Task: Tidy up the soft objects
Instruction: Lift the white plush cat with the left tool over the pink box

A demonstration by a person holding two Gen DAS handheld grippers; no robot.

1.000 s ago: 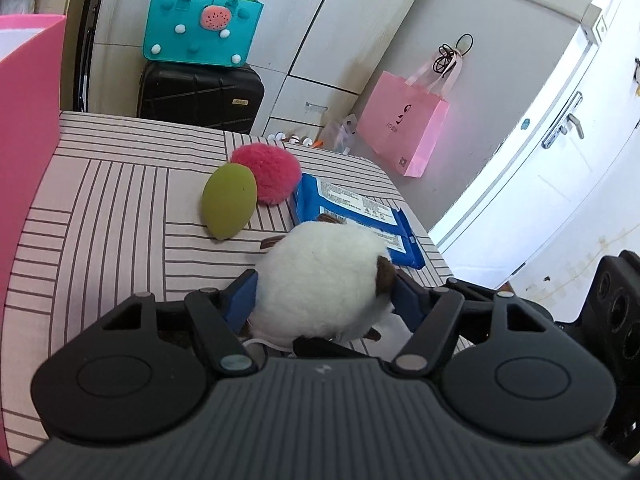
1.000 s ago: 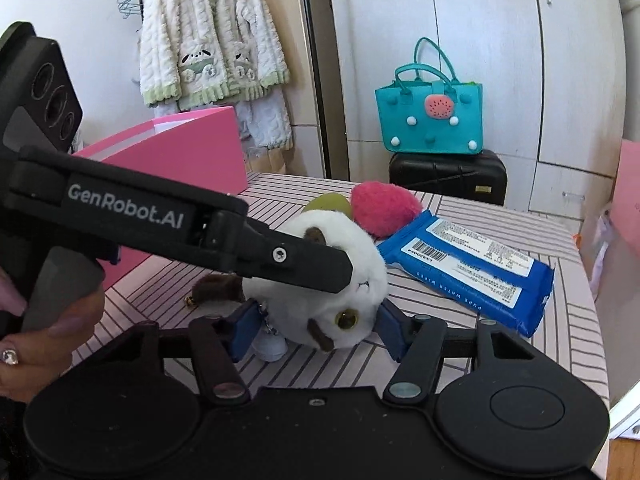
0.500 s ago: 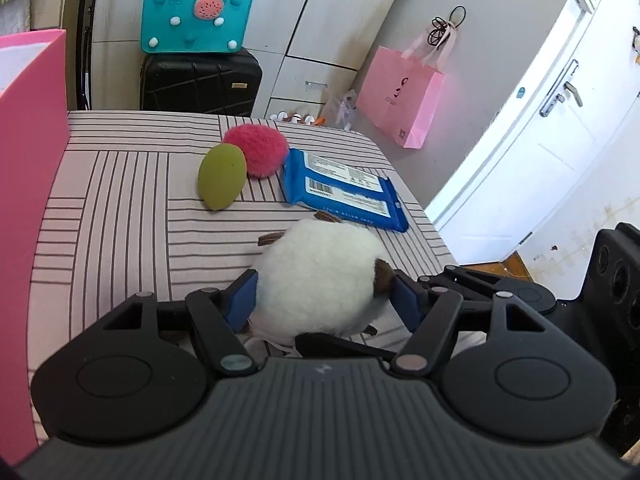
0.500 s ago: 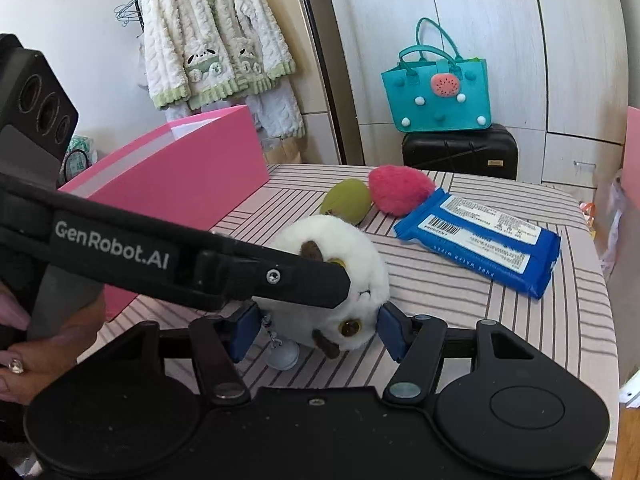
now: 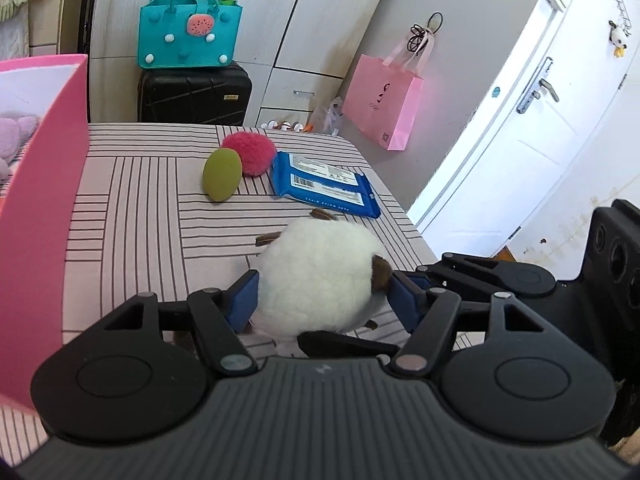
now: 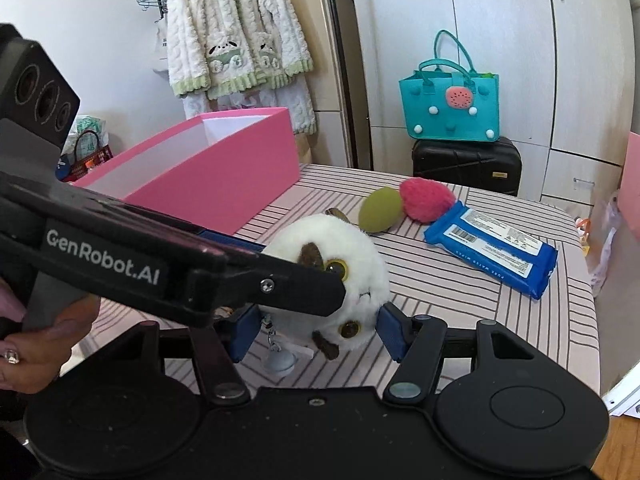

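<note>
White plush toy (image 5: 320, 276) with brown patches and yellow eyes held above striped table (image 5: 132, 208), near front edge. Left gripper (image 5: 320, 300) clamps blue pads on toy's sides; right gripper (image 6: 316, 326) does same, crossing from other side. Both angled downward. Person's hand (image 6: 36, 344) wraps left gripper's handle. Behind toy: green plush (image 5: 222, 174), pink plush (image 5: 250, 154), blue wipes pack (image 5: 324, 184). Pink box (image 6: 212, 172) stands along table's left side.
</note>
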